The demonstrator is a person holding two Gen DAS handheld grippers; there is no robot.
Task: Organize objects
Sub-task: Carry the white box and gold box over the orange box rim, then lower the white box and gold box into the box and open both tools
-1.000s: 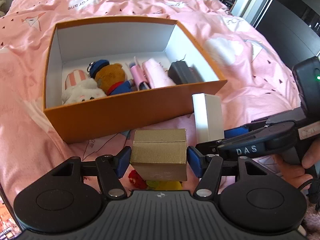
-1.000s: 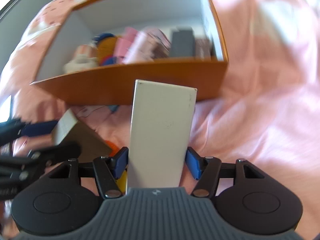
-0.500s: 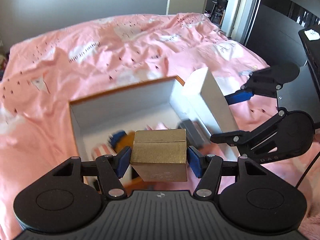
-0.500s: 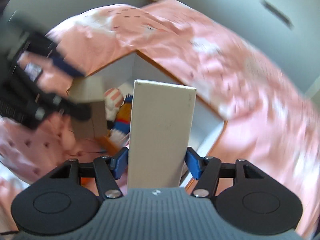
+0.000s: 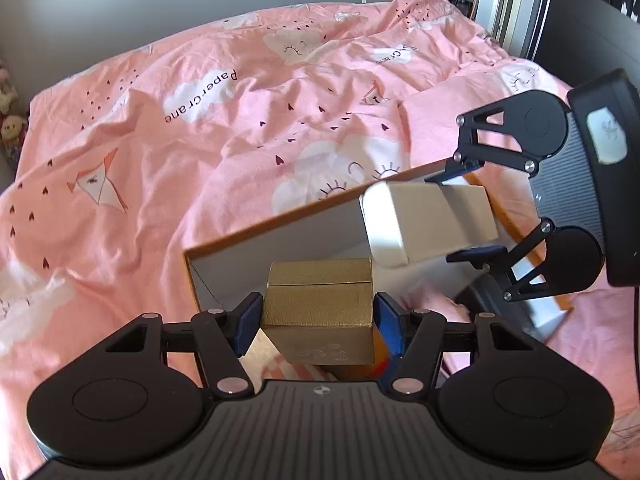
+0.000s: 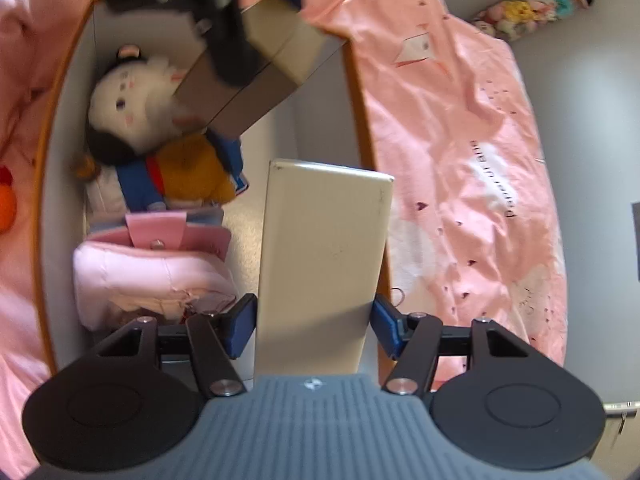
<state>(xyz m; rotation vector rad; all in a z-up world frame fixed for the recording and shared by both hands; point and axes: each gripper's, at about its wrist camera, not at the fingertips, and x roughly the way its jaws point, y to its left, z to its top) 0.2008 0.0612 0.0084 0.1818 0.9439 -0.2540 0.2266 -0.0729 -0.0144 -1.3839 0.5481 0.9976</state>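
Note:
My left gripper (image 5: 318,316) is shut on a gold ribbed box (image 5: 320,300), its blue pads pressing both sides. It hangs over the near left part of the open orange storage box (image 5: 280,222). My right gripper (image 6: 314,320) is shut on a long white box (image 6: 324,252), held above the storage box's inside beside its wall (image 6: 356,92). In the left wrist view the white box (image 5: 424,224) lies crosswise, just right of and above the gold one. The right wrist view shows the gold box (image 6: 256,72) blurred over the plush toys.
In the storage box lie a white plush (image 6: 136,96), an orange bear in blue (image 6: 188,176), a pink wallet (image 6: 176,232) and a pink pouch (image 6: 152,276). A pink duvet (image 5: 200,140) spreads all around. A row of plush toys (image 6: 532,4) lines the wall.
Both grippers rose from in front of the orange box and moved over its opening, each still holding its box. The right gripper rolled about a quarter turn.

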